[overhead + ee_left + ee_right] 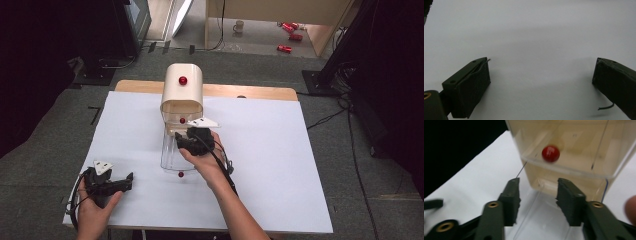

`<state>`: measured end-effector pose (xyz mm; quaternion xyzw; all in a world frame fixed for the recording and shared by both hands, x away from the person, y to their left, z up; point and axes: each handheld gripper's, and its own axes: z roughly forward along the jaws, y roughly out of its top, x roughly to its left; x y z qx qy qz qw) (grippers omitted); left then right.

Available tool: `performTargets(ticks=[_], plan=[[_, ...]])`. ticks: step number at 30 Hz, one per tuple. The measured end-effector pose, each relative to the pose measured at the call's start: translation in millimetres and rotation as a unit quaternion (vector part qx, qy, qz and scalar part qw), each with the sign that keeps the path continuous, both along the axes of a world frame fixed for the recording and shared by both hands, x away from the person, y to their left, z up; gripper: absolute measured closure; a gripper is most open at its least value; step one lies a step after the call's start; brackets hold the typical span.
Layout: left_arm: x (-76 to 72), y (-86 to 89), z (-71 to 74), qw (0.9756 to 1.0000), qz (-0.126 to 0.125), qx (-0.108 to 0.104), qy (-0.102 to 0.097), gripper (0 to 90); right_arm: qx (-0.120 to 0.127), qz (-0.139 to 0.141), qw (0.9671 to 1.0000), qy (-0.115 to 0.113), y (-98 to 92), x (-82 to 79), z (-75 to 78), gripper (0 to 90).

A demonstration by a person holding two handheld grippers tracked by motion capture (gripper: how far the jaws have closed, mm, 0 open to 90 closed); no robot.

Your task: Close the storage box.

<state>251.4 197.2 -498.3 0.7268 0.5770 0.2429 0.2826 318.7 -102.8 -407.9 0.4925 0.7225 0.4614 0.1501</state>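
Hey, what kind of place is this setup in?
Probably a lab or workshop rigged for recording, not a home. A table under a white sheet stands on grey carpet, cables trail across the floor, and dark equipment stands ring it.

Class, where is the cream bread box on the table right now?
In the high view, the cream bread box stands at the table's far middle edge, just beyond the right tongs.

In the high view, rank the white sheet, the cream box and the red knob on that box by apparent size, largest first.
1. White sheet
2. Cream box
3. Red knob
The gaps are wide, so nearness to the camera does not change this order.
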Motion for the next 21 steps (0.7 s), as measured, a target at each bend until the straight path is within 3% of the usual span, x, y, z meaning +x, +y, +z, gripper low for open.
performTargets(ticks=[5, 11, 13, 21], plan=[[0.0, -0.1, 0.0, 1.0000, 0.000, 0.000, 0.000, 1.2, -0.004, 0.011, 0.9999, 0.009, -16.2, -26.2, -6.9, 37.1], [0.0, -0.3, -0.1, 1.0000, 0.001, -0.002, 0.000, 1.2, -0.007, 0.016, 0.9998, 0.007, -21.7, -50.4, -14.8, 35.6], [-0.1, -0.1, 0.0, 1.0000, 0.000, 0.000, 0.001, 1.2, -0.011, 0.017, 0.9998, 0.003, -19.6, -65.2, -20.7, 35.8], [0.0, -0.1, 0.1, 1.0000, -0.001, 0.000, 0.001, 1.2, -0.008, 0.030, 0.9995, -0.002, -10.4, -94.8, -30.1, 37.7]])
